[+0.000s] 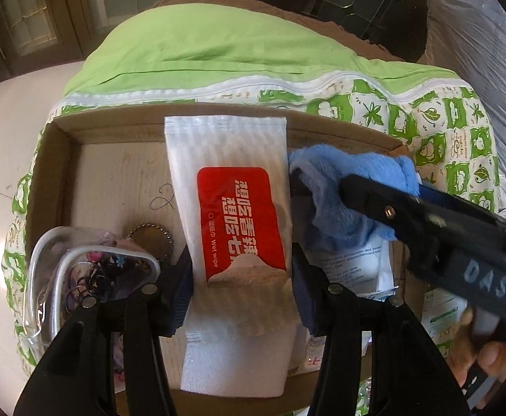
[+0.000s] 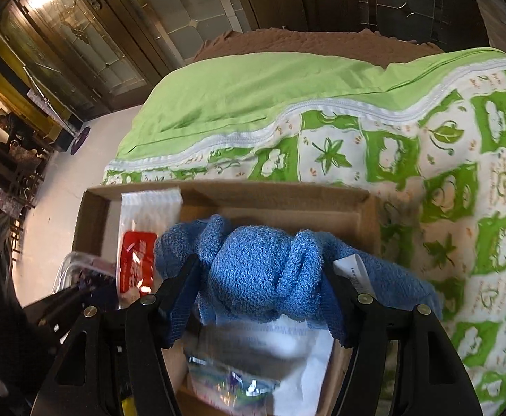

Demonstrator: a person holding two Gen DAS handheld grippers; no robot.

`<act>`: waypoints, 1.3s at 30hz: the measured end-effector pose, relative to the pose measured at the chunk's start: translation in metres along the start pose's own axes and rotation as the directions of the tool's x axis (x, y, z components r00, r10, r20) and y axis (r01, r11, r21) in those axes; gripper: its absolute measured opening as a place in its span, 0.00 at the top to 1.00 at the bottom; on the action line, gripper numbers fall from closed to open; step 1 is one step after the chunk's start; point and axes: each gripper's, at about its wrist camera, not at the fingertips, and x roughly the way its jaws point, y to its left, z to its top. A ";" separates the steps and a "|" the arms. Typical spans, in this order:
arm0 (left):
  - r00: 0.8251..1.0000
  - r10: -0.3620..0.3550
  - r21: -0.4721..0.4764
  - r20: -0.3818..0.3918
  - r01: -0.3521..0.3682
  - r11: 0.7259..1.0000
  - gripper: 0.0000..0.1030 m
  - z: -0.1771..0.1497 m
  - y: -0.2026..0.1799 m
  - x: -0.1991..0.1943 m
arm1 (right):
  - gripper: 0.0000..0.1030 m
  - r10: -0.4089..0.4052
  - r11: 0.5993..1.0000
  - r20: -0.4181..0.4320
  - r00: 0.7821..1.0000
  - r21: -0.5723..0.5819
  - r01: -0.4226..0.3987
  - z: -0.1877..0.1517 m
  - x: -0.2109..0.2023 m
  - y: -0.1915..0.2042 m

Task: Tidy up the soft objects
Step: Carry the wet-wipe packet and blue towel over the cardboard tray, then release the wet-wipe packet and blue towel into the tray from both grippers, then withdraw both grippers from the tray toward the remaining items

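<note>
A shallow cardboard box [image 1: 57, 159] sits on a green patterned quilt. My left gripper [image 1: 240, 277] is shut on a white wet-wipe pack with a red label [image 1: 239, 215], held over the box. My right gripper [image 2: 261, 287] is shut on a bunched blue towel [image 2: 259, 263], held over the right side of the box [image 2: 367, 208]. The towel [image 1: 350, 180] and the right gripper's black body also show in the left wrist view, just right of the wipe pack. The wipe pack also shows in the right wrist view [image 2: 138, 242].
In the box lie a clear pouch of hair ties [image 1: 89, 277], a bottle cap [image 1: 152, 239] and white plastic packets [image 2: 270, 357]. The quilt [image 2: 461, 208] and a plain green cover [image 1: 218, 48] lie behind. A pale floor [image 1: 3, 159] is at left.
</note>
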 end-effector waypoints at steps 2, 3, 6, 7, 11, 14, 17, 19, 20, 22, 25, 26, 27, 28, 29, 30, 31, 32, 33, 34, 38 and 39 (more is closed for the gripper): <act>1.000 -0.007 -0.002 0.010 0.007 1.000 0.49 -0.001 0.002 -0.001 | 0.32 0.003 1.000 0.011 1.000 0.007 -0.003 0.002 0.003 0.000; 1.000 -0.009 -0.002 0.013 0.009 1.000 0.44 -0.002 0.002 -0.003 | 0.29 0.006 1.000 0.015 1.000 0.009 -0.006 0.002 0.003 0.000; 0.999 -0.007 0.011 0.049 0.006 1.000 0.34 -0.005 0.001 -0.013 | 0.19 0.021 1.000 0.049 0.999 0.007 -0.021 -0.001 -0.006 0.000; 0.998 -0.006 0.015 0.058 0.006 1.000 0.33 -0.006 0.000 -0.016 | 0.16 0.021 1.000 0.058 0.998 0.006 -0.022 -0.002 -0.010 -0.001; 0.998 0.006 0.026 0.063 -0.007 1.000 0.29 -0.009 -0.009 -0.028 | 0.14 0.015 1.000 0.079 0.997 0.013 -0.016 -0.008 -0.028 0.000; 0.998 0.013 0.054 0.058 -0.016 0.998 0.29 -0.021 -0.015 -0.039 | 0.11 0.000 1.000 0.069 0.998 0.008 -0.001 -0.017 -0.040 -0.001; 0.999 0.016 0.086 0.051 -0.020 0.996 0.29 -0.038 -0.023 -0.053 | 0.06 -0.011 1.000 0.045 0.999 -0.008 0.011 -0.030 -0.051 -0.003; 0.999 -0.002 0.108 0.047 -0.003 0.994 0.28 -0.054 -0.026 -0.064 | 0.02 -0.014 1.000 0.017 1.000 -0.022 0.014 -0.047 -0.059 -0.008; 0.999 -0.012 0.116 0.045 0.007 0.993 0.27 -0.063 -0.026 -0.069 | 0.01 -0.014 1.000 0.002 1.000 -0.023 0.014 -0.054 -0.062 -0.011; 0.998 -0.036 0.130 0.047 0.029 0.991 0.21 -0.087 -0.026 -0.081 | 0.01 -0.003 1.000 -0.045 0.999 -0.011 0.002 -0.075 -0.068 -0.023; 0.996 -0.049 0.121 0.069 0.041 0.992 0.21 -0.130 -0.020 -0.097 | 0.01 0.028 0.998 -0.084 0.996 0.054 -0.024 -0.105 -0.080 -0.043; 0.996 -0.055 0.105 0.076 0.047 0.993 0.21 -0.145 -0.017 -0.100 | 0.01 0.045 0.996 -0.086 0.995 0.082 -0.038 -0.117 -0.084 -0.050; 0.994 -0.069 0.078 0.081 0.063 0.995 0.21 -0.164 -0.014 -0.103 | 0.00 0.062 0.993 -0.085 0.994 0.110 -0.053 -0.129 -0.088 -0.057; 0.993 -0.079 0.056 0.084 0.074 0.996 0.21 -0.175 -0.010 -0.102 | 0.00 0.074 0.989 -0.083 0.994 0.132 -0.062 -0.139 -0.091 -0.062; 0.992 -0.089 0.022 0.091 0.088 0.996 0.21 -0.193 -0.005 -0.102 | 0.00 0.085 0.985 -0.085 0.993 0.159 -0.071 -0.154 -0.093 -0.067; 0.991 -0.094 0.002 0.096 0.094 0.996 0.21 -0.204 -0.004 -0.102 | 0.00 0.093 0.983 -0.096 0.991 0.168 -0.076 -0.160 -0.093 -0.069; 0.990 -0.105 -0.026 0.099 0.108 0.994 0.21 -0.215 -0.001 -0.100 | 0.00 0.105 0.982 -0.112 0.988 0.168 -0.085 -0.167 -0.093 -0.071; 0.988 -0.120 -0.044 0.099 0.125 0.991 0.21 -0.225 0.000 -0.098 | 0.00 0.117 0.984 -0.134 0.984 0.151 -0.097 -0.173 -0.091 -0.067; 0.986 -0.136 -0.054 0.096 0.142 0.988 0.21 -0.235 0.000 -0.096 | 0.00 0.117 0.986 -0.141 0.983 0.135 -0.098 -0.176 -0.091 -0.066; 0.986 -0.143 -0.049 0.085 0.148 0.988 0.21 -0.243 -0.002 -0.093 | 0.00 0.107 0.989 -0.142 0.984 0.121 -0.090 -0.178 -0.092 -0.064; 0.993 -0.097 0.027 0.062 0.096 0.995 0.21 -0.256 -0.016 -0.088 | 0.00 0.079 0.989 -0.153 0.985 0.135 -0.058 -0.177 -0.094 -0.068; 0.993 -0.102 0.035 0.061 0.100 0.994 0.21 -0.257 -0.019 -0.086 | 0.00 0.083 0.988 -0.153 0.985 0.145 -0.061 -0.178 -0.095 -0.071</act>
